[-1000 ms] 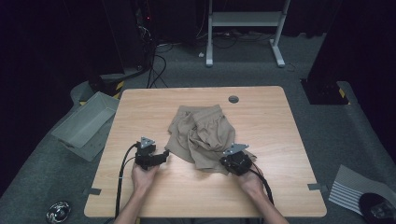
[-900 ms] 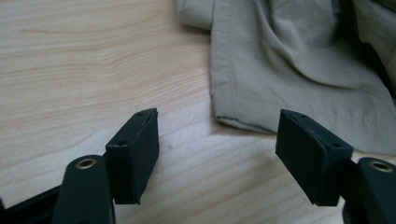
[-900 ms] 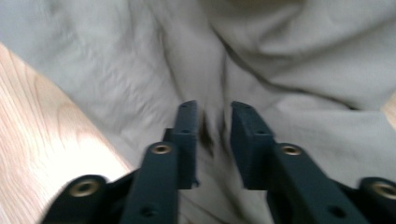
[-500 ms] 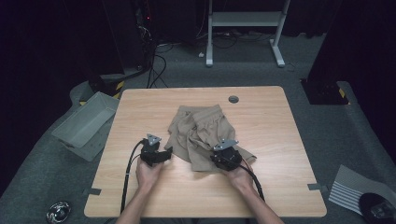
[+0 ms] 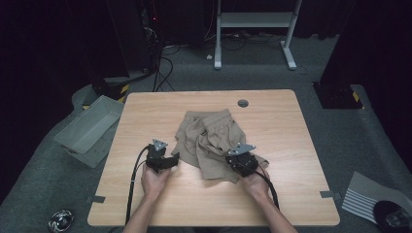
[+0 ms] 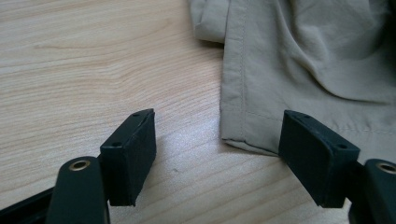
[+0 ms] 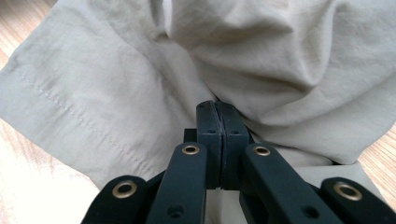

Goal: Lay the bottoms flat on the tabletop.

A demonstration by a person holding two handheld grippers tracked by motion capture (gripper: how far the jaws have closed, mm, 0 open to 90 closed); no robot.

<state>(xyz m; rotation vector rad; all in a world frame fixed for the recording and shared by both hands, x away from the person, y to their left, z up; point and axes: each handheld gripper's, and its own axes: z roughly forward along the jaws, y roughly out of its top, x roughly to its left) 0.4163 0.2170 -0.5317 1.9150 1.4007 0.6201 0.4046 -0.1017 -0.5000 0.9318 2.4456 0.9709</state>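
The khaki shorts [image 5: 214, 143] lie crumpled at the centre of the high view, on the wooden worktop [image 5: 145, 109], with one hemmed leg reaching toward the lower middle of the frame.

Right claw [image 5: 238, 162]: its jaws have just been closing and now stand pressed together. In the right gripper view the pads meet at the base of a fold of the shorts [image 7: 261, 70]; whether any cloth is caught between them cannot be told, as the fabric bulges just above the pad tips. Risk: if only a thin pinch or nothing is caught, a lift pulls free and the garment stays put.

Left claw [image 5: 174, 159]: its jaws have just been opening and stand wide, holding nothing. In the left gripper view the hem corner [image 6: 243, 135] lies flat between the pads, nearer the right-hand one. Risk: closing from here may scrape the worktop [image 6: 93, 70] and push the hem aside rather than take it, or catch a single layer only.

A lopsided pull would bunch the cloth further.
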